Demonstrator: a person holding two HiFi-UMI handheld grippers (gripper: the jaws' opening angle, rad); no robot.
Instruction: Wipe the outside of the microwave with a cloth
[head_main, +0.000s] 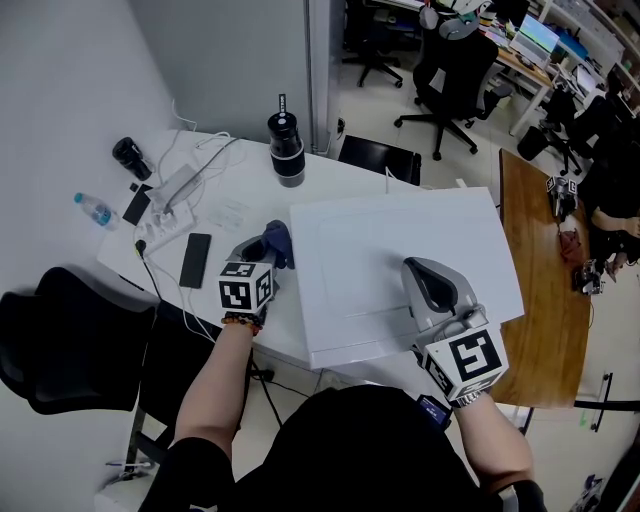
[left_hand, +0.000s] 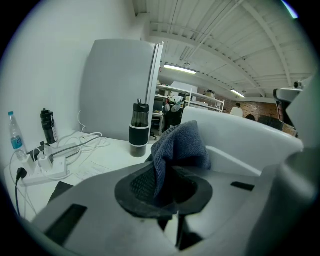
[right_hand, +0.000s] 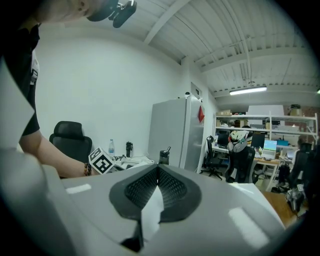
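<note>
The white microwave (head_main: 400, 270) stands on the white table, its flat top facing me. My left gripper (head_main: 268, 250) is shut on a blue-grey cloth (head_main: 277, 240) and holds it against the microwave's left side near the top edge. In the left gripper view the cloth (left_hand: 180, 147) bunches up between the black pads with the microwave's wall (left_hand: 240, 137) just behind it. My right gripper (head_main: 428, 282) rests on the microwave's top near the front right, jaws shut with nothing in them. Its pads (right_hand: 175, 192) meet in the right gripper view.
A black and clear tumbler (head_main: 286, 148) stands behind the microwave's left corner. A power strip with cables (head_main: 172, 205), a phone (head_main: 195, 260), a water bottle (head_main: 96, 210) and a black bottle (head_main: 131, 157) lie at the table's left. A wooden desk (head_main: 545, 290) is at right, a black chair (head_main: 60, 335) at left.
</note>
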